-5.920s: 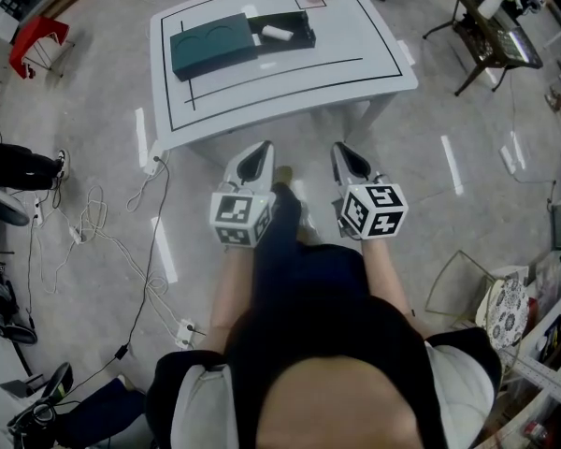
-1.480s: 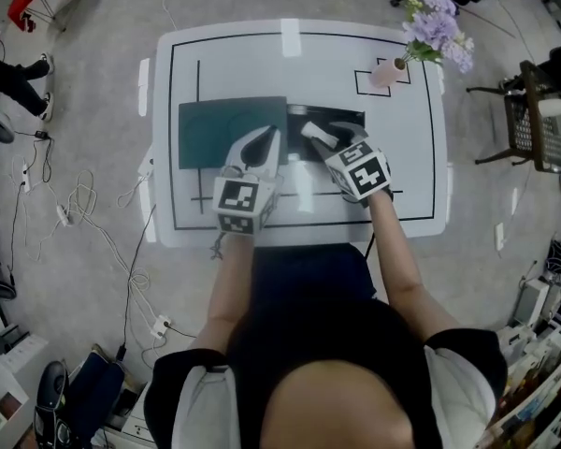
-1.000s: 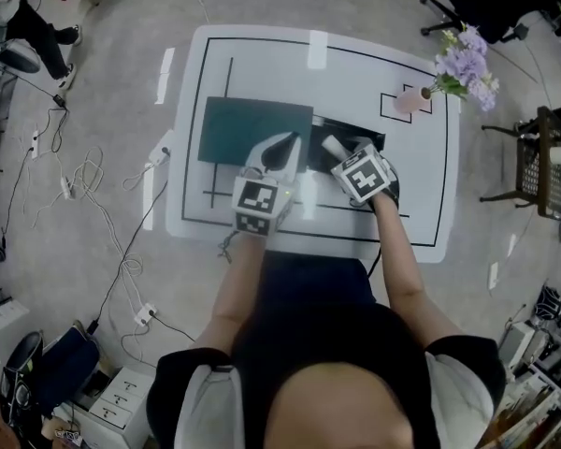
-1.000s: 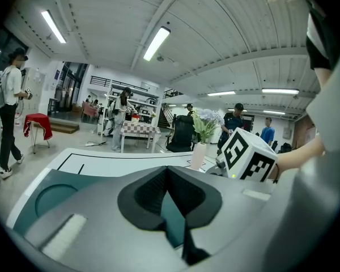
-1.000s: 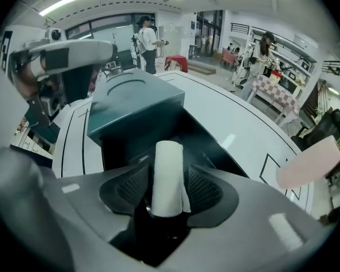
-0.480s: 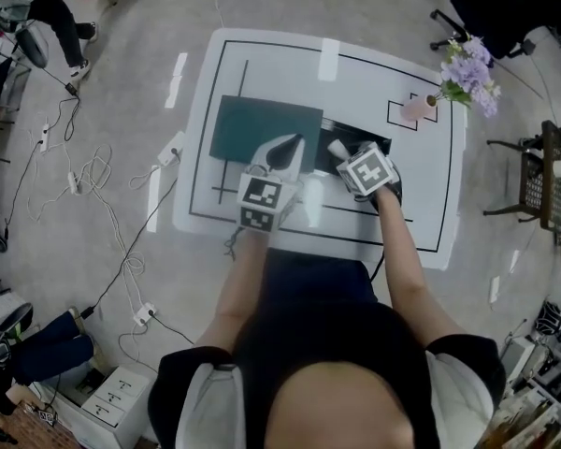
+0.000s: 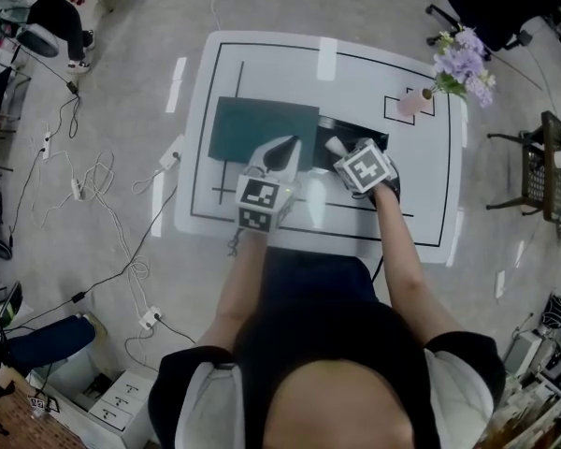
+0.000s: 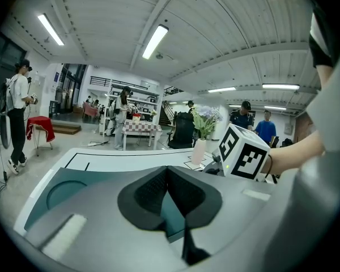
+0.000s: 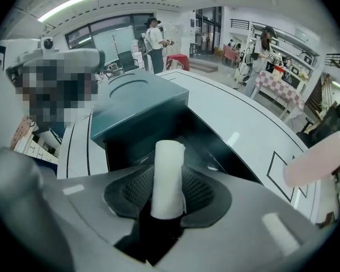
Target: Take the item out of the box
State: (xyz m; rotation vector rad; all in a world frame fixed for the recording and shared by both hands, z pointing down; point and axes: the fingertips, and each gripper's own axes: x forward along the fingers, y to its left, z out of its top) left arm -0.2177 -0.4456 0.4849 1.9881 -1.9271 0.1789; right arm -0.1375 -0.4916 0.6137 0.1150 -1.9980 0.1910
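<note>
On the white table (image 7: 262, 64) lies an open black box (image 7: 366, 138) with its teal lid (image 7: 257, 129) beside it on the left. A white roll (image 7: 335, 145) lies at the box's left end. My right gripper (image 7: 342, 151) reaches into the box. In the right gripper view the roll (image 9: 168, 157) stands between the jaws of this gripper (image 9: 169, 173), which are closing with both pads against it. My left gripper (image 7: 284, 144) hovers over the lid's right edge; its jaws (image 8: 168, 171) meet at the tips and hold nothing.
A pink vase (image 7: 412, 103) with purple flowers (image 7: 460, 59) stands in a marked square at the table's far right. Black tape lines run round the tabletop. Cables and a power strip (image 7: 168, 152) lie on the floor at the left. People stand in the background.
My right gripper has settled at the box's left end, over the white roll. The left gripper has stayed by the lid's right edge. The head view has shifted slightly.
</note>
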